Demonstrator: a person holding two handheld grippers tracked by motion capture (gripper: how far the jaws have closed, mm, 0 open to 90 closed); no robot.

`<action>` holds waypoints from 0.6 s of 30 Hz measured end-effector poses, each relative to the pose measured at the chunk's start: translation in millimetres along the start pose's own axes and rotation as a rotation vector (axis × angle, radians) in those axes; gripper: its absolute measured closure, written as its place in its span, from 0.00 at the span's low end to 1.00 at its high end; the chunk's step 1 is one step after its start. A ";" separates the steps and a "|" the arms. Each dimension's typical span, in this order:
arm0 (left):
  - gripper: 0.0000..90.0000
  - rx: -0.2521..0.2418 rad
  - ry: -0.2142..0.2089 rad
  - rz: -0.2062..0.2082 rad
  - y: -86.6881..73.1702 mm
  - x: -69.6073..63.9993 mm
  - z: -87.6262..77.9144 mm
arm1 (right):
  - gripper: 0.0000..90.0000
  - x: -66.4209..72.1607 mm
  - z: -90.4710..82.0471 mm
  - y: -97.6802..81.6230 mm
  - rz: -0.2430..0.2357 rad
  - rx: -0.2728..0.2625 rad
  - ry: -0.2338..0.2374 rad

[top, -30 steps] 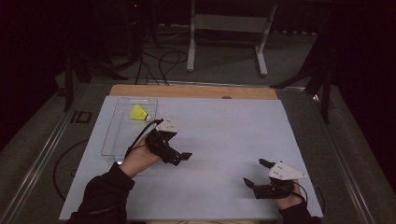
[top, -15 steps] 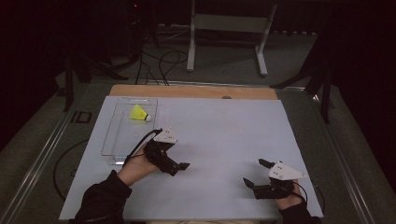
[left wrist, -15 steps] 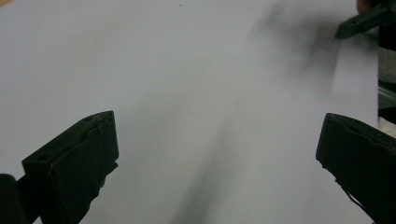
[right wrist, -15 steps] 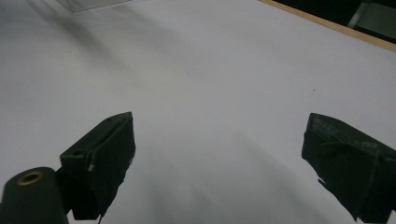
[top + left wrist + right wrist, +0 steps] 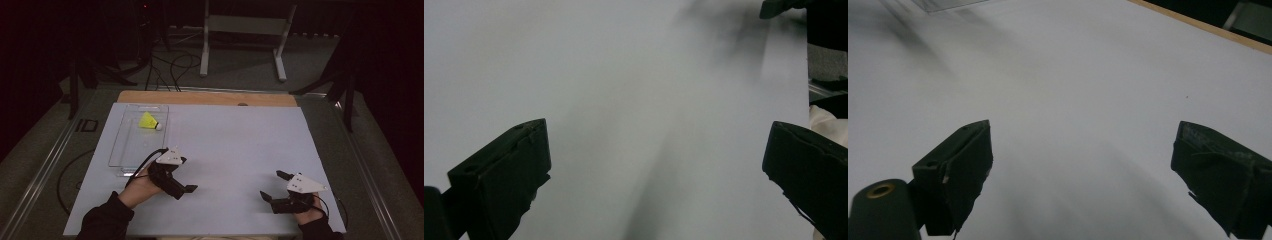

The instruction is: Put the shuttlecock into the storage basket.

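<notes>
A yellow shuttlecock (image 5: 148, 121) lies at the far end of a clear plastic tray (image 5: 131, 150) on the table's left side. My left gripper (image 5: 182, 180) hovers just past the tray's near right corner, jaws wide apart and pointing right, with nothing between them; in the left gripper view (image 5: 659, 145) only white tabletop lies between the jaws. My right gripper (image 5: 271, 185) rests near the front right of the table, open and empty, pointing left; between its jaws (image 5: 1083, 145) is bare white surface.
A white sheet (image 5: 235, 150) covers the table, with a wooden strip (image 5: 210, 98) along its far edge. The tray's corner (image 5: 948, 4) appears at the top left of the right gripper view. A metal stand (image 5: 242, 30) and cables lie on the floor beyond.
My left hand has drawn back from the tray toward the near edge of the table, its gripper still open. The right gripper has stayed in place.
</notes>
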State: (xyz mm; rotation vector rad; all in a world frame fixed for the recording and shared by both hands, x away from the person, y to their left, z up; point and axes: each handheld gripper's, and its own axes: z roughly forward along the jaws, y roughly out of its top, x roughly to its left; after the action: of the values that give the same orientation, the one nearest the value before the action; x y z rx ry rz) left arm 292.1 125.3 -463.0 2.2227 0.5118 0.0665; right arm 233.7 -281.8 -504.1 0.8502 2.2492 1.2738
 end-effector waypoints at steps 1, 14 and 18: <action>0.00 0.003 -0.003 0.002 -5.0 -1.4 -0.9 | 0.11 0.0 0.1 -0.1 0.001 0.001 0.001; 0.00 -0.029 -0.015 -0.037 -30.2 -2.6 -4.3 | 0.11 0.4 0.5 -0.3 0.000 0.004 0.005; 0.00 -0.032 -0.017 -0.039 -36.8 -2.8 -6.7 | 0.11 0.4 0.8 -0.4 0.003 0.005 0.006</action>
State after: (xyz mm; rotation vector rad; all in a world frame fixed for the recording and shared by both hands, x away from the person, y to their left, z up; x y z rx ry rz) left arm 275.6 150.1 -485.8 2.1798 0.5417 0.0353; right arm 233.7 -281.1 -504.8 0.8528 2.2578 1.2734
